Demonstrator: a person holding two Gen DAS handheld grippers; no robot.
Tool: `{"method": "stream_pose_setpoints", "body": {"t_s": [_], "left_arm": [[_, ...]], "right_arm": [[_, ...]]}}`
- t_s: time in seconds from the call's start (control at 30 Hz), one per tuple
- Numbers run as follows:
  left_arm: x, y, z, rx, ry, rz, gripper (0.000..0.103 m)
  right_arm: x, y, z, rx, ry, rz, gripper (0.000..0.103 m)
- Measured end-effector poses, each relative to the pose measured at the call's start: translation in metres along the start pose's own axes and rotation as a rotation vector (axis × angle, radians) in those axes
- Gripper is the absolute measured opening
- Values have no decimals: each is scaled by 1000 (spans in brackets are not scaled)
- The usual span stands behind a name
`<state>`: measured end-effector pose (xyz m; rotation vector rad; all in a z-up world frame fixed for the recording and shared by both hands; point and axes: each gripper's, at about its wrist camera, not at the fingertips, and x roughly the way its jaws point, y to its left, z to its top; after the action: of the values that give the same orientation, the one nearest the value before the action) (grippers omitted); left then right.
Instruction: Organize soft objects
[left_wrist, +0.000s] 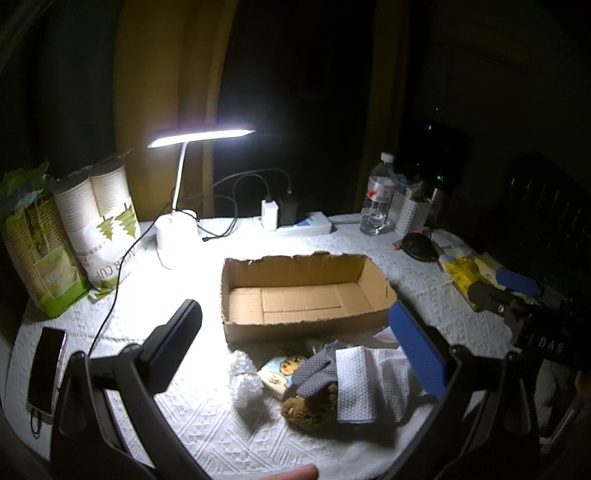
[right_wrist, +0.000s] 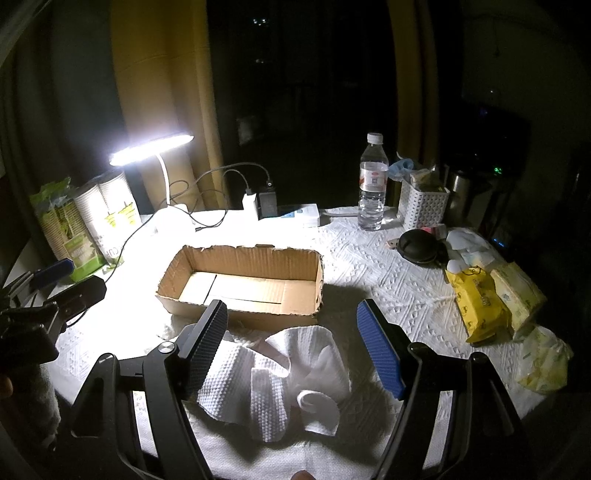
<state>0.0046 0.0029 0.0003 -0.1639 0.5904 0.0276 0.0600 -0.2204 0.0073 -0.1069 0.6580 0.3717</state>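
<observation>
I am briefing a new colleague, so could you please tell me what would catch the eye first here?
The glaring white desk lamp at the table's back left dominates. Under it an open, empty brown cardboard box sits mid-table. In front of the box lies a crumpled white textured cloth, between the open right gripper's fingers.

Dark room, only the desk lamp (left_wrist: 201, 136) lights it; glare blows out the surface (left_wrist: 184, 295) near it, edges black, fisheye-bent, corners murky.
</observation>
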Motion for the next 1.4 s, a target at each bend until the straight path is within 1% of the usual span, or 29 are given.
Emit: {"method": "stream_pose_setpoints", "body": {"t_s": [1.0,1.4], "left_arm": [[2,1,3,0,3,-1,102],[6,-4,1,1,7,-10,102]], "right_arm": [[-2,-1,3,-9,2,7,76],[-1,-1,2,-12,13,10,76]]}}
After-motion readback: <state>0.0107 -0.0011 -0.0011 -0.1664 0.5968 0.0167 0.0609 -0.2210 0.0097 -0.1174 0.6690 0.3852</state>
